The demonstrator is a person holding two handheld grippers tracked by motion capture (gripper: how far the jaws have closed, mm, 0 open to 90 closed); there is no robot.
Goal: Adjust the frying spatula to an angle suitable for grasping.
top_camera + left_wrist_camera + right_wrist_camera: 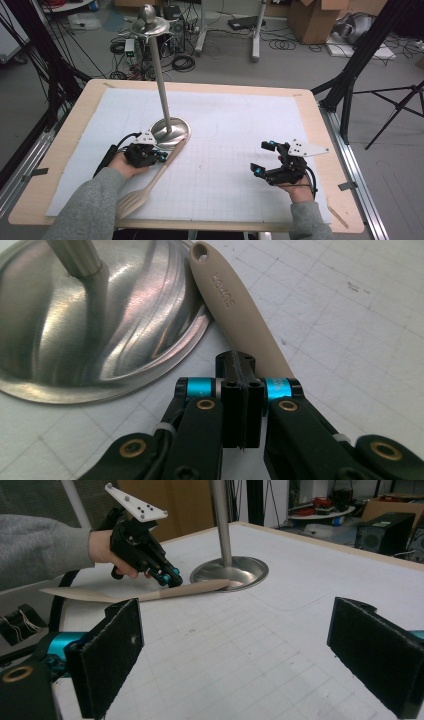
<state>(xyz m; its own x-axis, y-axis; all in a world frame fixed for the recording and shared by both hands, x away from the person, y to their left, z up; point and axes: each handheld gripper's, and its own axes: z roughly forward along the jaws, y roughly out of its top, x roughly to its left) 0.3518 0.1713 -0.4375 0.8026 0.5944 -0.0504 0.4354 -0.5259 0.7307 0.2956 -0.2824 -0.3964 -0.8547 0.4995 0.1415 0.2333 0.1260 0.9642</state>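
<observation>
Spatula (240, 315) lies just beside the left gripper (241, 365), jaws pressed together, its handle tip on the stand's base (100, 330).

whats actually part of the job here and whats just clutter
In the job: beige slotted spatula, metal stand its handle tip rests against, left gripper shut on the handle, right gripper open.

Lying about: cardboard box, floor cables.

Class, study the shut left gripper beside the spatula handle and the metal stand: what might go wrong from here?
1. The left gripper is shut against the spatula handle, not around it; pushing may skid it sideways.
2. The handle tip lies on the metal stand base rim, so it could slip off or jam.
3. The right gripper is open, apart, steadying nothing.
</observation>
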